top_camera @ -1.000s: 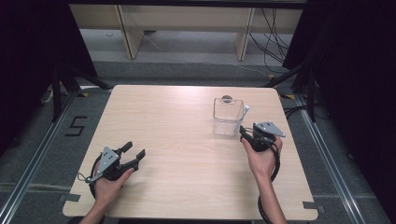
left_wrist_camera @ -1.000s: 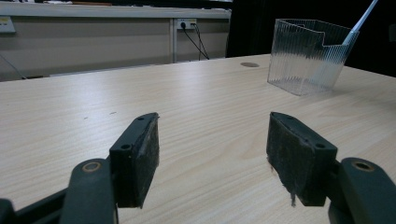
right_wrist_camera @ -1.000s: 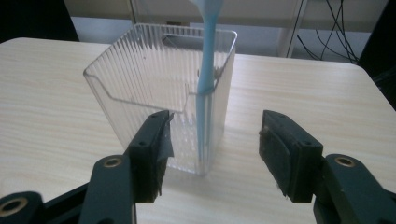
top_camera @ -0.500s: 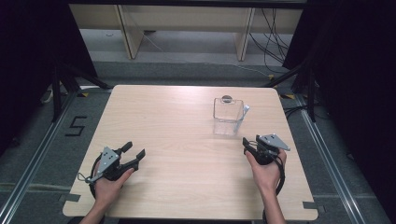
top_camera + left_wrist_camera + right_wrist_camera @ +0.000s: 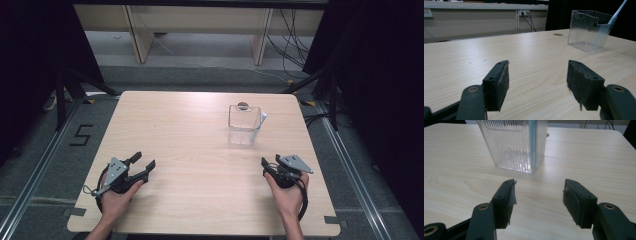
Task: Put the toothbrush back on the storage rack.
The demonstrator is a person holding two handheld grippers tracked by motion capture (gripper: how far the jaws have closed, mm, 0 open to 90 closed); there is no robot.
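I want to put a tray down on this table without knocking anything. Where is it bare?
Bare: the whole left half and the middle strip between the left gripper and right gripper. Crowded only far right, around the clear ribbed container holding a light-blue stick.

A clear ribbed plastic container [image 5: 244, 124] stands upright on the table's far right part. A pale blue straw-like stick [image 5: 532, 143] leans inside it.

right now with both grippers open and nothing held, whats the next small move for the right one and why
Probably ease the right gripper straight forward toward the clear ribbed container. Its jaws stand open and empty, and in the right gripper view the container sits just ahead of them, upright on the table with a thin light-blue stick standing inside. The left gripper rests far off, also open.
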